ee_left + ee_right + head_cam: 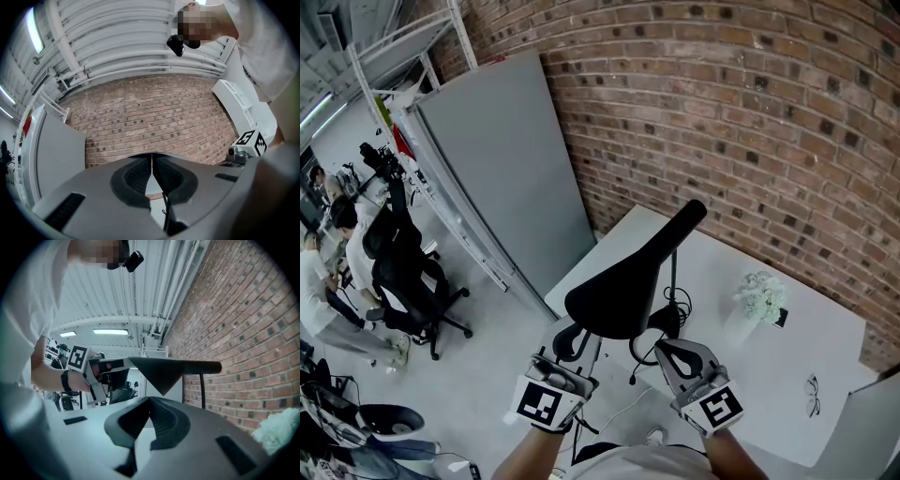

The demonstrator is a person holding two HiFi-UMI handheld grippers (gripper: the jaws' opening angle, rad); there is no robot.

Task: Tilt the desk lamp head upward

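Observation:
The black desk lamp's flat head [623, 281] hangs over the near edge of the white table [787, 366], with its neck running up to the far right. It stands on a thin pole [673, 272]. My left gripper [572, 339] is shut, its tips right under the head's near left edge. In the left gripper view nothing dark shows between the pads [140, 176]. The right gripper view shows the lamp head [161, 369] side-on, with the left gripper [110, 367] at its left end. My right gripper [667, 349] is shut and empty, just below the head's near right side.
A bunch of white flowers [761, 295] and a pair of glasses [812, 396] lie on the table to the right. A black cable [680, 300] curls by the pole. The brick wall [750, 112] rises behind. A grey panel [506, 159] and an office chair [412, 281] stand to the left.

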